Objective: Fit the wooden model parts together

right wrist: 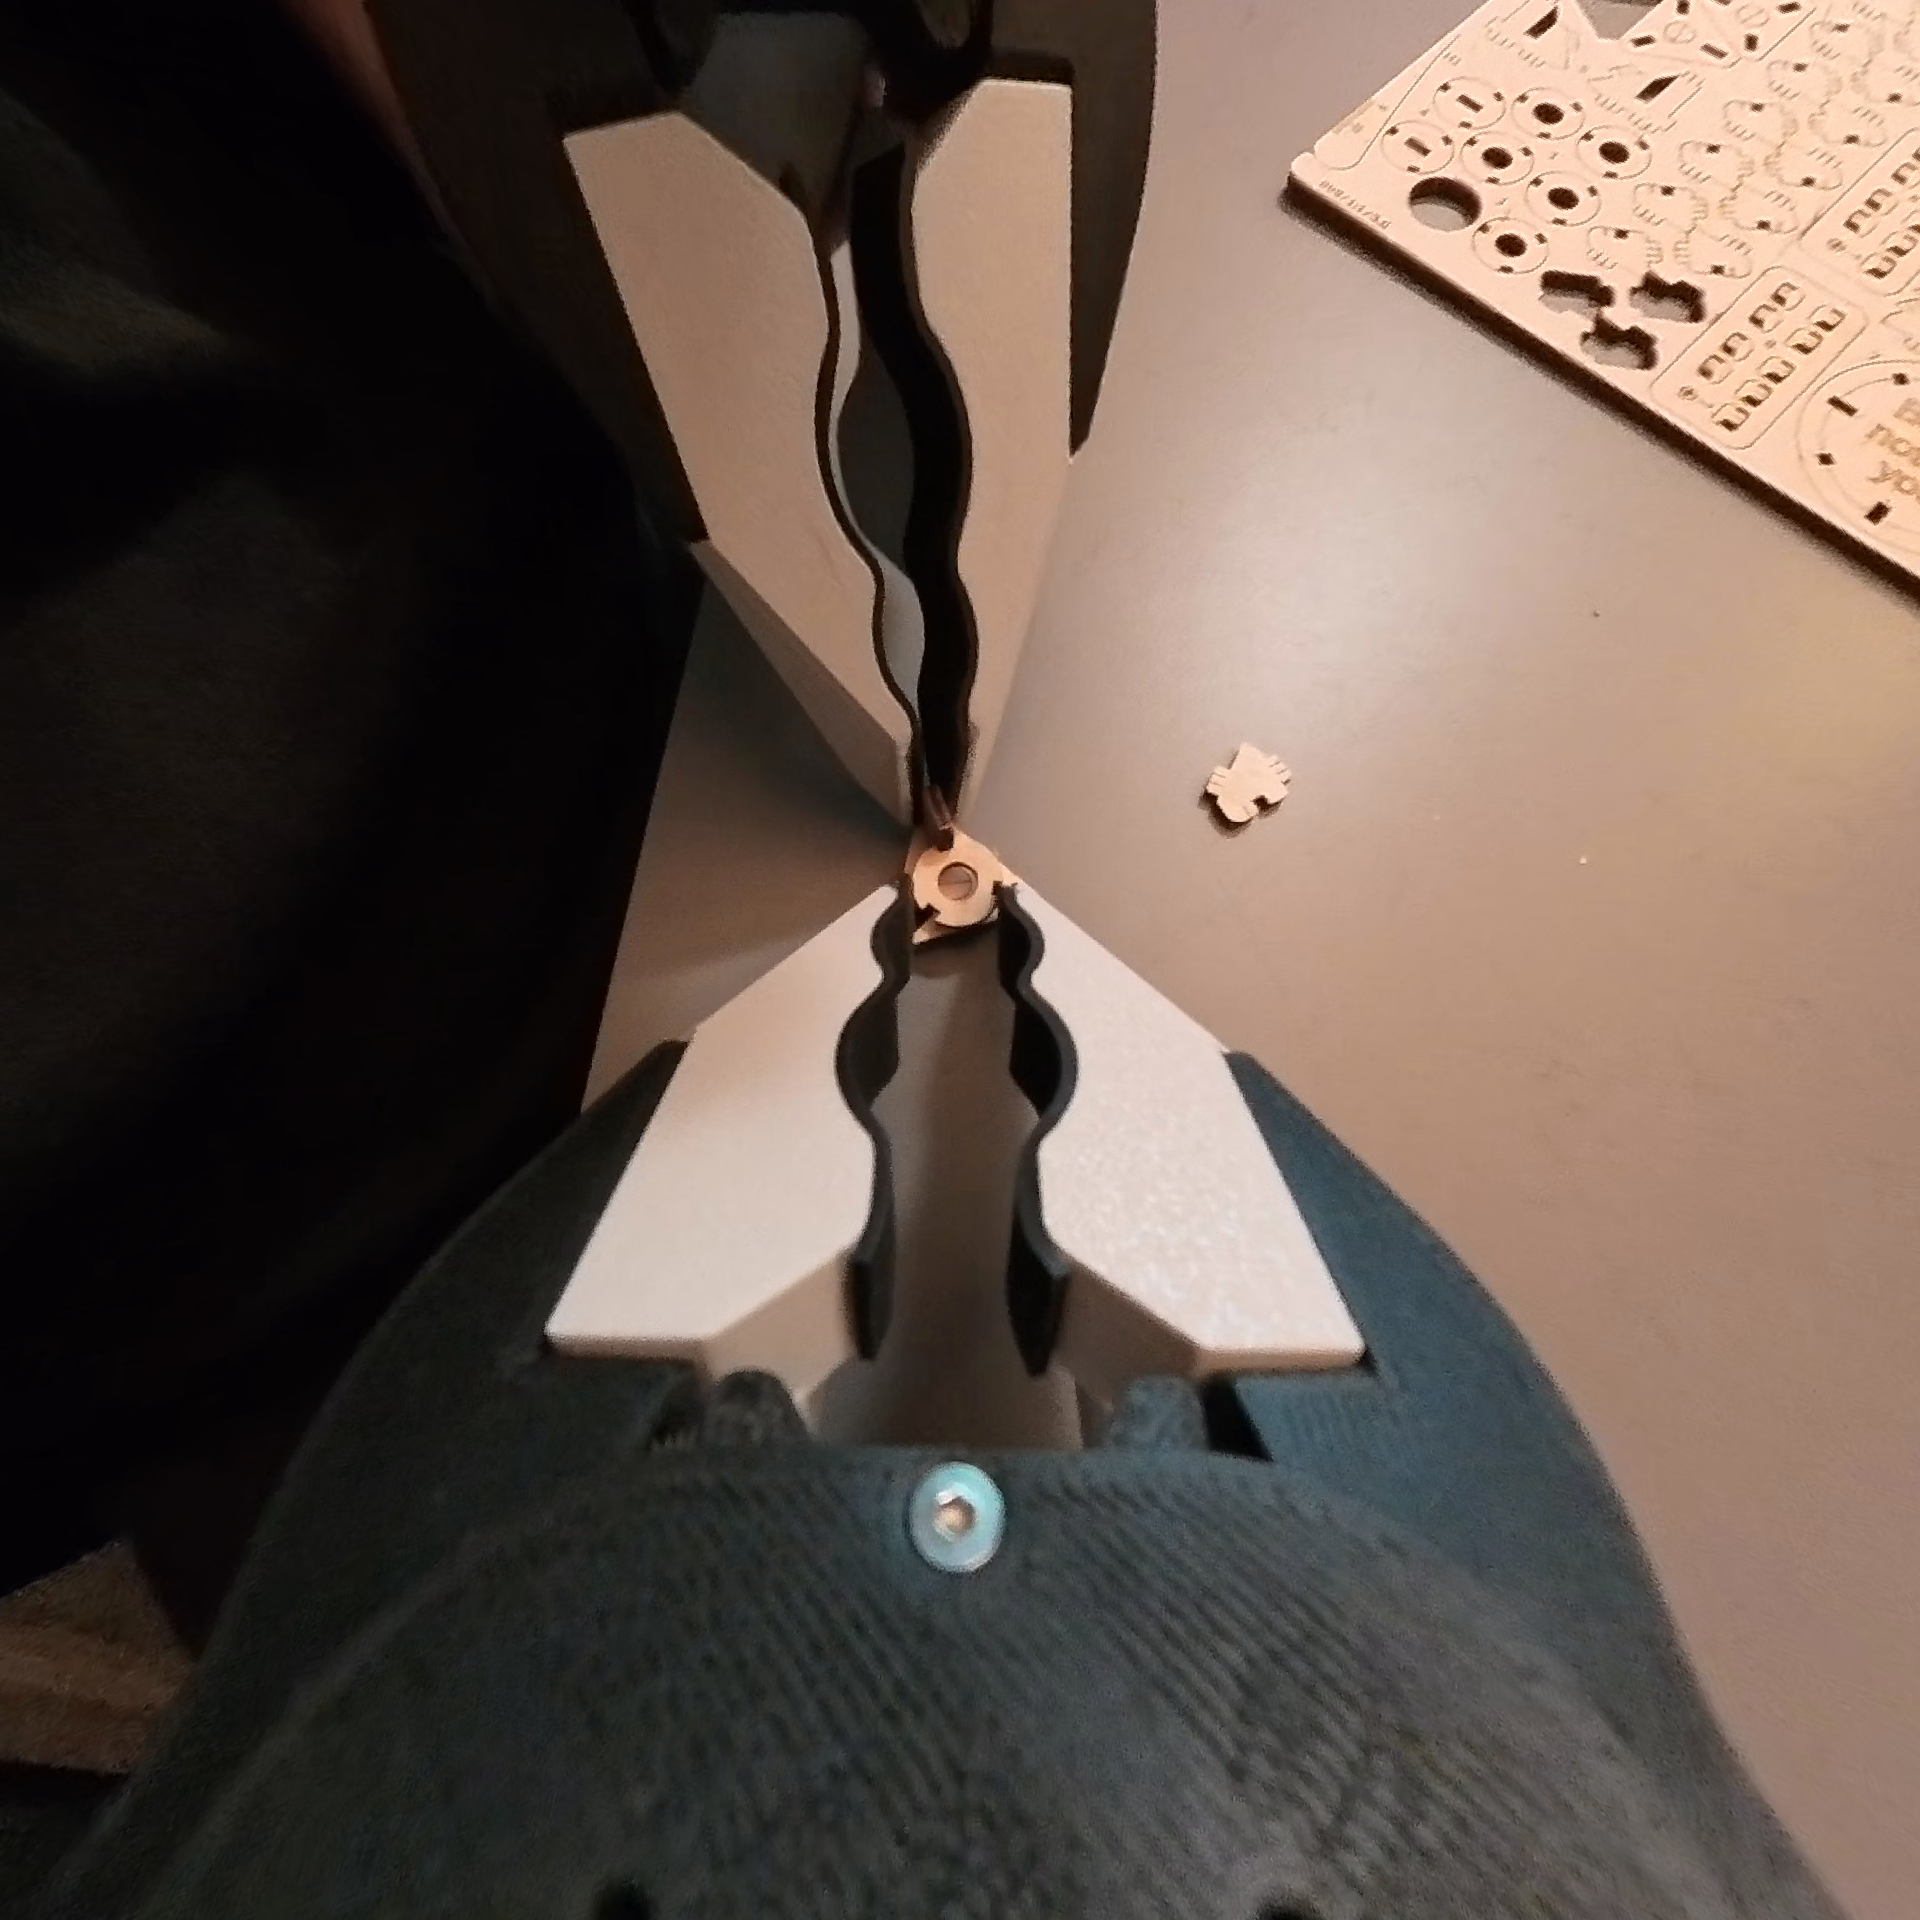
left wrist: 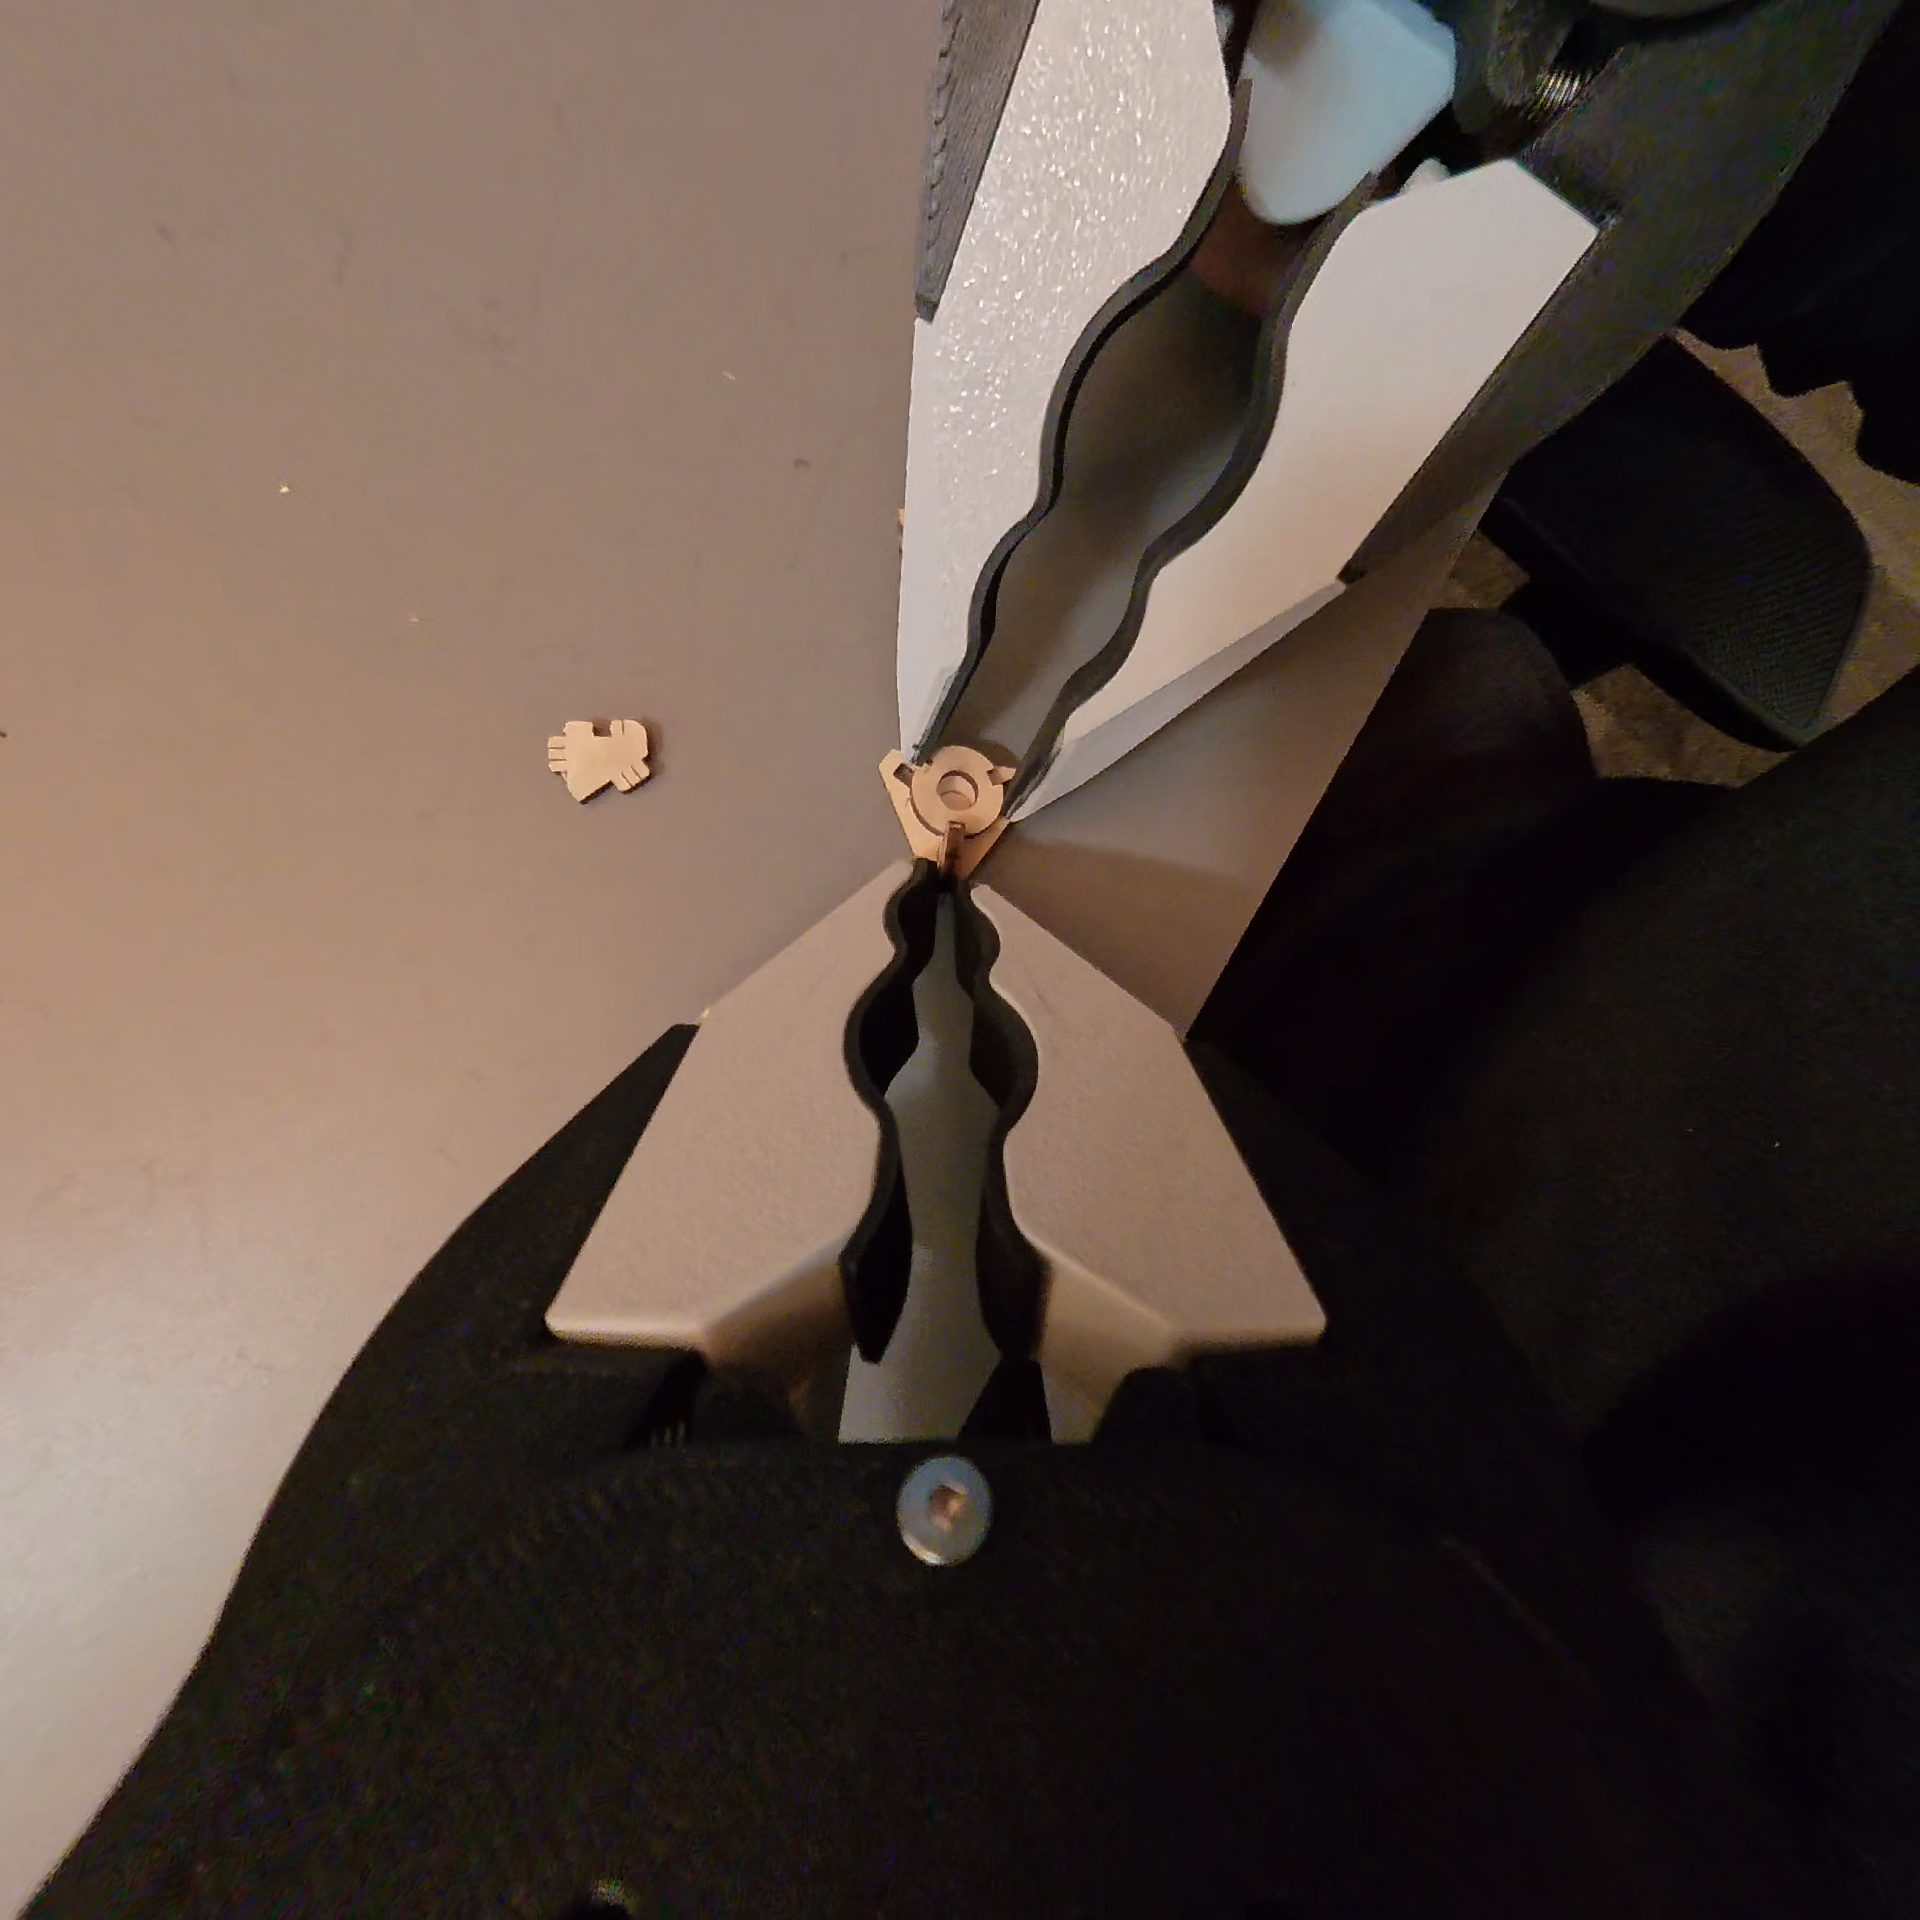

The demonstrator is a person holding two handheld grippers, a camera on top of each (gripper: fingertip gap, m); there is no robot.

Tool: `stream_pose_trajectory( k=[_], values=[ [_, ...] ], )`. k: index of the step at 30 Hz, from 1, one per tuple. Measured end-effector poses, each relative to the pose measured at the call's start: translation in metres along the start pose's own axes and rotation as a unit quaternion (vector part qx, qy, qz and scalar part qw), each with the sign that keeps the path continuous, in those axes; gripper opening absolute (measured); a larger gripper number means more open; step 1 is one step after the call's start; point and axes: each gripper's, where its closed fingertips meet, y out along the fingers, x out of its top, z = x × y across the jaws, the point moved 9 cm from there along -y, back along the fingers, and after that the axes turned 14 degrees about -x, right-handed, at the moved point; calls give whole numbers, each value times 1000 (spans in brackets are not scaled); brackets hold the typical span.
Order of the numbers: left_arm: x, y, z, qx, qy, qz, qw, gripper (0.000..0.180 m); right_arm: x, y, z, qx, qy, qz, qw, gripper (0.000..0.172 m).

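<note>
Plywood hub (right wrist: 951, 883) clamped in my right gripper (right wrist: 951, 920); left gripper (left wrist: 943, 868) pinched a thin tab (left wrist: 948, 844) against its slot; seating needed.

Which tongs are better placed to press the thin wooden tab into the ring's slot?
Left, likely. The left tongs pinch the tab edge-on, its end at the slot of the ring; the right tongs only clamp that ring by its sides.

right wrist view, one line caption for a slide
Right gripper grips a round wooden piece; left gripper pinches a thin piece against it.
</note>
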Motion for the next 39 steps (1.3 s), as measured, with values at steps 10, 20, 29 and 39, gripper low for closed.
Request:
stream_pose_trajectory(
  k=[10,20,29,39],
  values=[
    [2,1,-3,14,9,12,1000,1,2,-1,-3,15,2,-10,1000,13],
    [1,1,-1,2,3,4,1000,1,-5,2,-4,25,13,-18,999,13],
    [2,2,-2,12,5,10,1000,1,-5,2,-3,22,2,-20,1000,13],
    [2,2,-1,3,0,8,1000,1,-3,-1,-6,38,7,-41,998,13]
  ],
)
